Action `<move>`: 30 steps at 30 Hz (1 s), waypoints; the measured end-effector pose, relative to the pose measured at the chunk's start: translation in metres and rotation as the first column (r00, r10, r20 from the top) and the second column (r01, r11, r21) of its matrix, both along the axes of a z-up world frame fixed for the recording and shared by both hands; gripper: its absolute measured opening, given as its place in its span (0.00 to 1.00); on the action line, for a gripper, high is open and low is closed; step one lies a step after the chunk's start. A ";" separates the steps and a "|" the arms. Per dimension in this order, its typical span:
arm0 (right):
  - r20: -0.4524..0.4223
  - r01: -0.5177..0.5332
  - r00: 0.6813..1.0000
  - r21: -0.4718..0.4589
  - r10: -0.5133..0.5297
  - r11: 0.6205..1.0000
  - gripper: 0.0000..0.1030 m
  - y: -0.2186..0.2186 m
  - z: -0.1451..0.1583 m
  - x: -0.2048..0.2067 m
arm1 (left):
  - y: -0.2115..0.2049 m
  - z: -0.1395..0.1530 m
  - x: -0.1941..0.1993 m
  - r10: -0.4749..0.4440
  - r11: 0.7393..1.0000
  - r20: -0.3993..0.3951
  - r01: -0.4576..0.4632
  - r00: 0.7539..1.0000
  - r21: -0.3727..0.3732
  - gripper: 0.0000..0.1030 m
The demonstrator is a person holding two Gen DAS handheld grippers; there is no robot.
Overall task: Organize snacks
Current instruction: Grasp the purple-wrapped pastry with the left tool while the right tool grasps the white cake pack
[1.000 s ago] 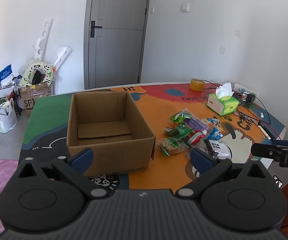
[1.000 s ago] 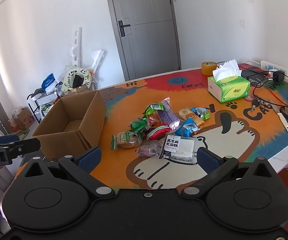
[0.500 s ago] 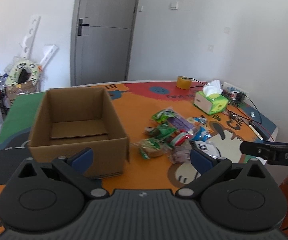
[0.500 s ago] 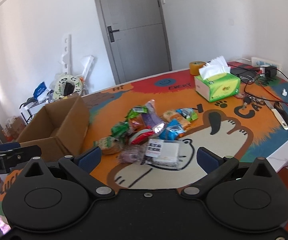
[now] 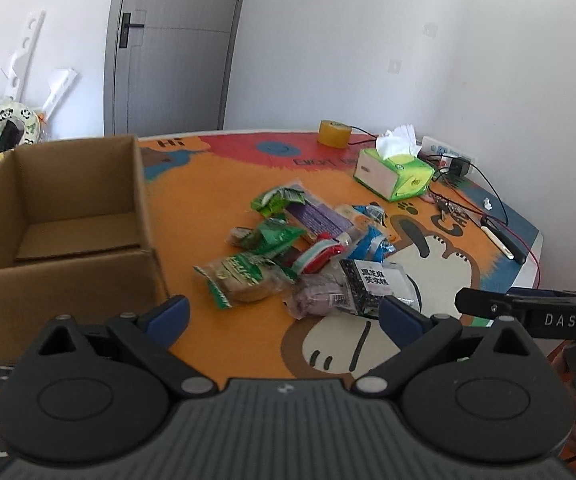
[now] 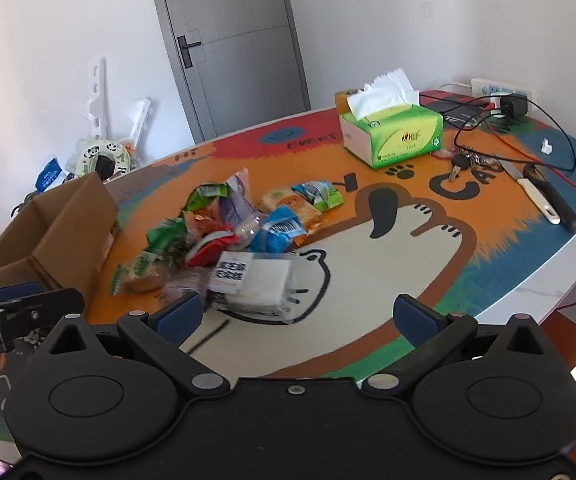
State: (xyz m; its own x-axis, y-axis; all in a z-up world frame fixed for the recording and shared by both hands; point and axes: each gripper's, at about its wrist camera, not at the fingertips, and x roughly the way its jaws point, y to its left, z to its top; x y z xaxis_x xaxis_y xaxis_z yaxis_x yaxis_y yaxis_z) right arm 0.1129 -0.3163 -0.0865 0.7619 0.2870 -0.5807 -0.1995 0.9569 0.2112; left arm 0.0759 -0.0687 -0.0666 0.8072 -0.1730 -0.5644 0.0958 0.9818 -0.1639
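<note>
A pile of snack packets (image 5: 308, 240) lies mid-table on the cartoon mat; it also shows in the right wrist view (image 6: 239, 240). A black-and-white packet (image 5: 372, 284) is nearest, also in the right wrist view (image 6: 253, 280). An open, empty cardboard box (image 5: 59, 216) stands to the left, also in the right wrist view (image 6: 55, 232). My left gripper (image 5: 283, 314) is open and empty, short of the pile. My right gripper (image 6: 296, 316) is open and empty, its left pad close to the black-and-white packet.
A green tissue box (image 6: 392, 132), a yellow tape roll (image 5: 334, 133), keys (image 6: 464, 162), a knife (image 6: 536, 196), a power strip with cables (image 6: 504, 96) sit at the table's far right. The table edge (image 6: 548, 280) curves on the right. Clutter stands by the door.
Both grippers moved forward toward the snack pile and to the right; the box has slid to the left in both views. Both stay open.
</note>
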 end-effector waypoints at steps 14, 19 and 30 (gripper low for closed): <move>-0.008 -0.070 0.997 0.045 0.071 0.997 0.85 0.001 -0.021 0.029 | -0.022 -0.027 0.042 -0.031 0.999 -0.026 0.031 0.999 -0.013 0.77; -0.018 -0.078 0.997 0.059 0.080 0.995 0.83 0.004 -0.025 0.038 | -0.026 -0.038 0.059 -0.032 0.999 -0.056 0.031 0.998 -0.025 0.68; -0.023 -0.077 0.997 0.095 0.079 0.992 0.83 0.007 -0.024 0.056 | -0.035 -0.055 0.080 -0.035 0.999 -0.073 0.033 0.997 -0.025 0.64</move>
State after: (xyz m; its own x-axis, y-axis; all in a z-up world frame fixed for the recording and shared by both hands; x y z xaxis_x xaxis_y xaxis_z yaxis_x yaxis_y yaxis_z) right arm 0.1686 -0.3096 -0.1102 0.7195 0.3993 -0.5683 -0.2656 0.9142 0.3060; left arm 0.1563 -0.1042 -0.1220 0.7572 -0.2135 -0.6173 0.1159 0.9740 -0.1947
